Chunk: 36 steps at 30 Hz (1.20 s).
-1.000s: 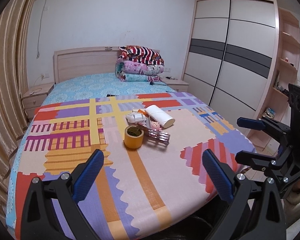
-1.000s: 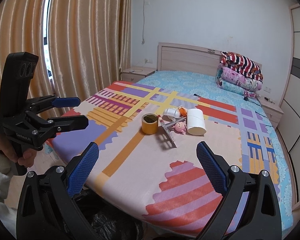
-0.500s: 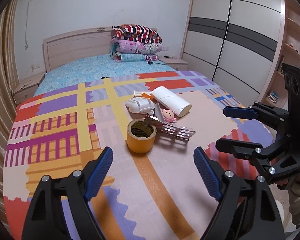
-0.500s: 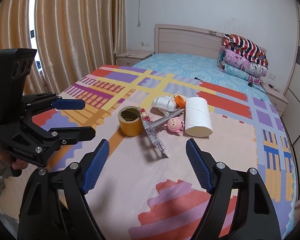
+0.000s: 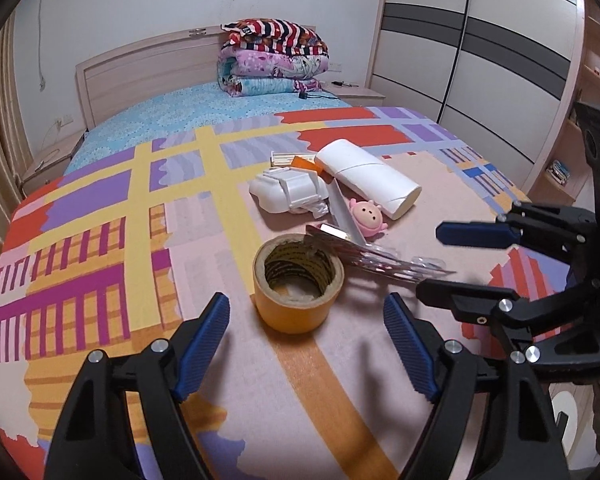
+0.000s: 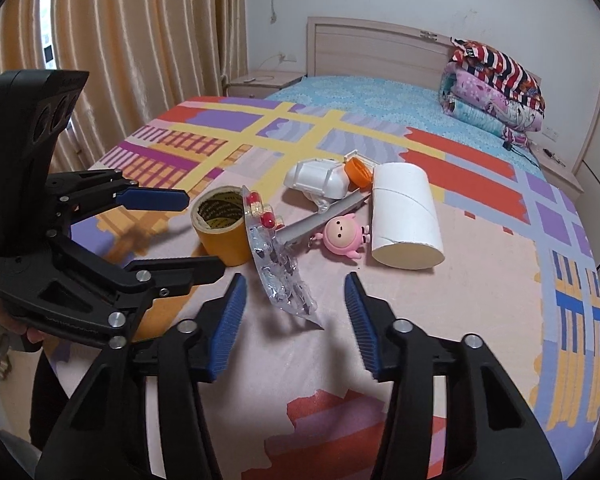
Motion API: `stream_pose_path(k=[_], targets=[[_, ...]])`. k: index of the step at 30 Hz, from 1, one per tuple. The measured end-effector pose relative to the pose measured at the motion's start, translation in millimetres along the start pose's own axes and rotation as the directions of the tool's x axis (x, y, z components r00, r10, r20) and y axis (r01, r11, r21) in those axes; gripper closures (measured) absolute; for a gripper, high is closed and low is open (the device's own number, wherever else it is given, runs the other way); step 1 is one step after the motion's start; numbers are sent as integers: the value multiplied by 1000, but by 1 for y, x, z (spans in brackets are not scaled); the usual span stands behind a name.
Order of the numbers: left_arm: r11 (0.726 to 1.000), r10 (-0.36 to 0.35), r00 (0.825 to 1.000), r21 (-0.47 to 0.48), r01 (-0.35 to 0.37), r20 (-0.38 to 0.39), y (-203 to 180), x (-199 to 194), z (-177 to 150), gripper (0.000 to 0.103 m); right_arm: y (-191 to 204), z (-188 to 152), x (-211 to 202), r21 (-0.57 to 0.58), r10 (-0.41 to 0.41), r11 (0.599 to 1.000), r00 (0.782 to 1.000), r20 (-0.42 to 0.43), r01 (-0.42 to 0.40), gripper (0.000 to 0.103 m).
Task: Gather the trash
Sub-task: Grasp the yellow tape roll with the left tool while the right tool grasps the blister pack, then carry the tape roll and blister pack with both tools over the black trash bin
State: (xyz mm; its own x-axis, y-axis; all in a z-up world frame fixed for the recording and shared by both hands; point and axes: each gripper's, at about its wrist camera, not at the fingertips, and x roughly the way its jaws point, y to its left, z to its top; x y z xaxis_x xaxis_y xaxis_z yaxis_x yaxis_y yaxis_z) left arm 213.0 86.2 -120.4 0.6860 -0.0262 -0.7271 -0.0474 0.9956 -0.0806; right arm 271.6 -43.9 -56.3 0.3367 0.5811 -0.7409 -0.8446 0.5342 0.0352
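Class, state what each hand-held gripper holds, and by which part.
Nothing is held: the left hand-held gripper and right hand-held gripper are both open and empty.

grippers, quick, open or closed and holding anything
left gripper: open, empty, fingers flanking the tape roll.
right gripper: open, empty, near the blister pack.

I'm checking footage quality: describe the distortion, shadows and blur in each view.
Left wrist view: strong fisheye bending with dark corners; the wardrobe bows; the tape roll is sharp; the left tongs cast soft shadows on the bed.
Right wrist view: same bending; curtains curve; the clear blister pack glints; no motion blur.
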Motion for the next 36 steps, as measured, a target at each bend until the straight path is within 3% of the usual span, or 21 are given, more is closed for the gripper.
stream_pose_path(k=[3, 5, 7, 10, 22, 36], targets=[[1000, 4, 1000, -13, -4, -17, 2, 10, 4, 34, 1, 2, 6, -5, 10, 1000, 1000, -13, -10, 73], [1000, 8, 1000, -15, -8, -27, 2, 15, 5, 44, 0, 3, 9, -1, 16, 1000, 1000, -17, -16, 83], [1000, 12, 999, -23, -13, -33, 4, 18, 5, 54, -1, 4, 10, 1, 20, 1000, 1000, -14, -20, 85], [1000, 19, 999, -15, -19, -30, 3, 19, 5, 56, 0, 3, 7, -4, 37, 999, 999, -9, -37, 94], [1000, 26, 1000, 13, -26, 16, -6, -12, -4, 56, 9, -2, -11, -17, 67, 998, 998, 23, -66, 95], [999, 5, 996, 39, -9, 89, -30, -78, -34, 56, 40, -24, -69, -55, 63, 997, 995, 78, -59, 95]])
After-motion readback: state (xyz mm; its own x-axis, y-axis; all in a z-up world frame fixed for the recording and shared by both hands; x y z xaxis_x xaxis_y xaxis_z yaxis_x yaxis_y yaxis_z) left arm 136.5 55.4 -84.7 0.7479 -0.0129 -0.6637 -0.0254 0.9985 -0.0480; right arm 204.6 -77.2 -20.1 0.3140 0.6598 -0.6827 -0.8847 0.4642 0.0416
